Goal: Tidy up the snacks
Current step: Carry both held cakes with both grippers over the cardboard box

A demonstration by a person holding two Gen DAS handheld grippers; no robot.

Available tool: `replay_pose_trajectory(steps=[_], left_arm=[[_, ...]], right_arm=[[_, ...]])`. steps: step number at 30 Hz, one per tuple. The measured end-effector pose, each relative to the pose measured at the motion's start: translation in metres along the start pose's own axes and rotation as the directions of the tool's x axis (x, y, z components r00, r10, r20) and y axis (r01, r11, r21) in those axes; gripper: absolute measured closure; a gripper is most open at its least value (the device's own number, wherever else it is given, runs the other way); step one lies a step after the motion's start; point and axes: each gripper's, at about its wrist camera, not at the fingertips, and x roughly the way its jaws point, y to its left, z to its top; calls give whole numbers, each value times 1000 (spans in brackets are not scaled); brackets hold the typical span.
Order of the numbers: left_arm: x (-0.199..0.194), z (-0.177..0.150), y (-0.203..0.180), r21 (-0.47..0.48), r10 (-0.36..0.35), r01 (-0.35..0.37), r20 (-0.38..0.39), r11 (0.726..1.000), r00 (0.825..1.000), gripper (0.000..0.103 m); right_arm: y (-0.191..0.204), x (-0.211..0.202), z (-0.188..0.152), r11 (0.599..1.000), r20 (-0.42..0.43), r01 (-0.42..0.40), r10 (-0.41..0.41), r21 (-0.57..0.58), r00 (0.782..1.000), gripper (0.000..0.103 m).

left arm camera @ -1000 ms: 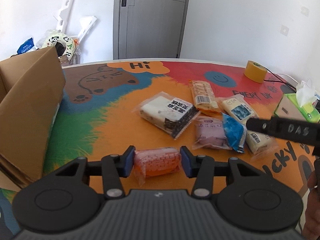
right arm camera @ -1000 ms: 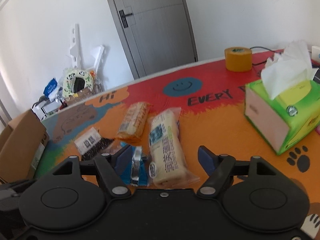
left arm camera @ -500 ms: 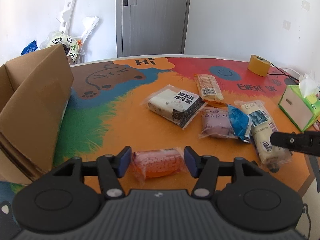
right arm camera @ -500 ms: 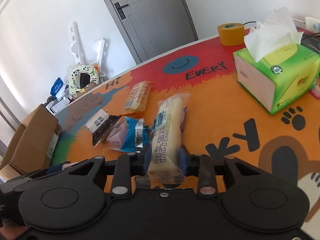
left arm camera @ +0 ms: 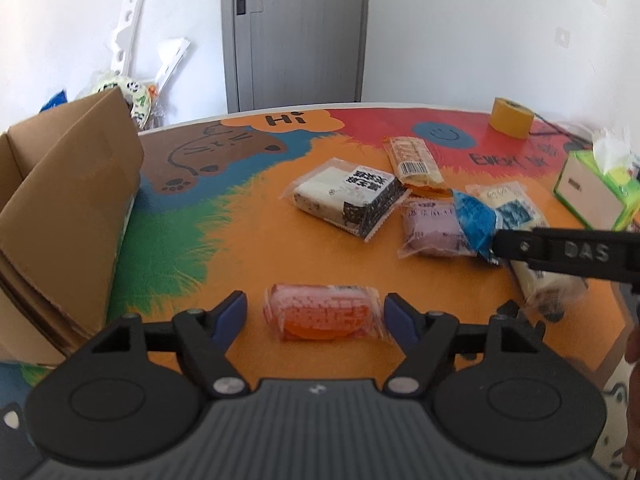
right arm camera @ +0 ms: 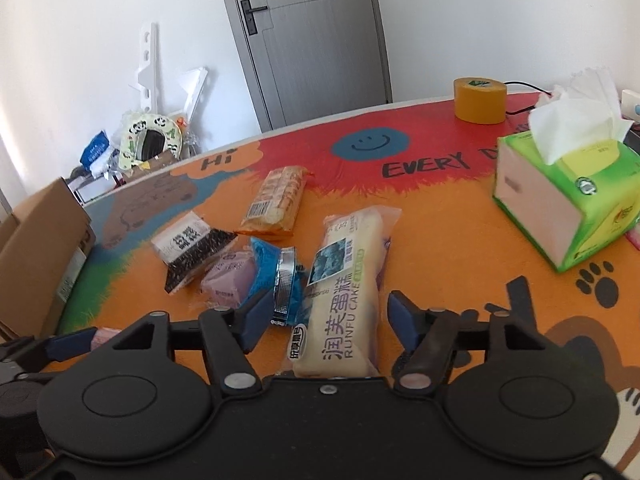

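From the left wrist camera, six snack packets lay on the colourful table (left arm camera: 248, 240): an orange packet (left arm camera: 322, 317), a black-and-white packet (left arm camera: 347, 197), a biscuit packet (left arm camera: 413, 159), a purple packet (left arm camera: 431, 229), a blue packet (left arm camera: 474, 222) and a long cake packet (left arm camera: 532, 264) partly behind the right gripper (left arm camera: 568, 251). One cardboard box (left arm camera: 68, 216) stood at the left, one roll of tape (left arm camera: 511, 117) and one tissue box (left arm camera: 592, 196) at the far right. The left gripper (left arm camera: 316, 316) had just been opening; its jaws stood apart on either side of the orange packet with a gap at each end, gripping nothing. From the right wrist camera, five packets showed in full: the long cake packet (right arm camera: 346, 292), blue (right arm camera: 276, 276), purple (right arm camera: 230, 278), black-and-white (right arm camera: 192, 250) and biscuit (right arm camera: 276, 200), plus one tissue box (right arm camera: 560, 196), one tape roll (right arm camera: 479, 100) and the cardboard box (right arm camera: 40, 248). The right gripper (right arm camera: 324, 318) had just been opening too; its jaws stood clear of the cake packet lying between them, the left one resting by the blue packet.
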Motion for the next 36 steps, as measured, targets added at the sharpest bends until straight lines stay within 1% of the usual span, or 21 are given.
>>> replay_pose_trajectory(steps=[2, 4, 5, 6, 7, 12, 20, 29, 36], left_arm=[[-1, 0, 2, -5, -3, 3, 6, 1000, 1000, 48], [-2, 2, 7, -14, -10, 10, 2, 1000, 1000, 53], [-2, 2, 9, -19, -17, 17, 1, 1000, 1000, 54], [-3, 3, 10, -24, -21, 21, -1, 999, 1000, 54], [-4, 3, 11, -27, -24, 24, -5, 999, 1000, 55], [-13, 4, 11, -36, -31, 32, 17, 999, 999, 55], [-32, 11, 16, -49, -32, 34, 57, 998, 998, 55], [-57, 21, 30, -71, -20, 28, 112, 997, 994, 55], [-73, 26, 43, -82, -3, 15, 145, 997, 989, 55]], right_arm=[[2, 5, -2, 1000, -9, 1, -1, -6, 1000, 43], [4, 5, -5, 999, -4, 35, -35, -18, 999, 62], [3, 4, -6, 999, -3, 40, -40, -22, 999, 63], [1, 2, -6, 999, -5, 30, -30, -15, 1000, 67], [0, 1, -6, 1000, -7, 18, -18, -7, 1000, 70], [-5, -14, -11, 1000, 8, 1, -1, 27, 1000, 72], [-9, -36, -12, 998, 39, -29, 27, 61, 999, 73], [3, -60, -7, 997, 96, -50, 45, 58, 994, 74], [17, -73, -1, 994, 126, -95, 88, 51, 988, 74]])
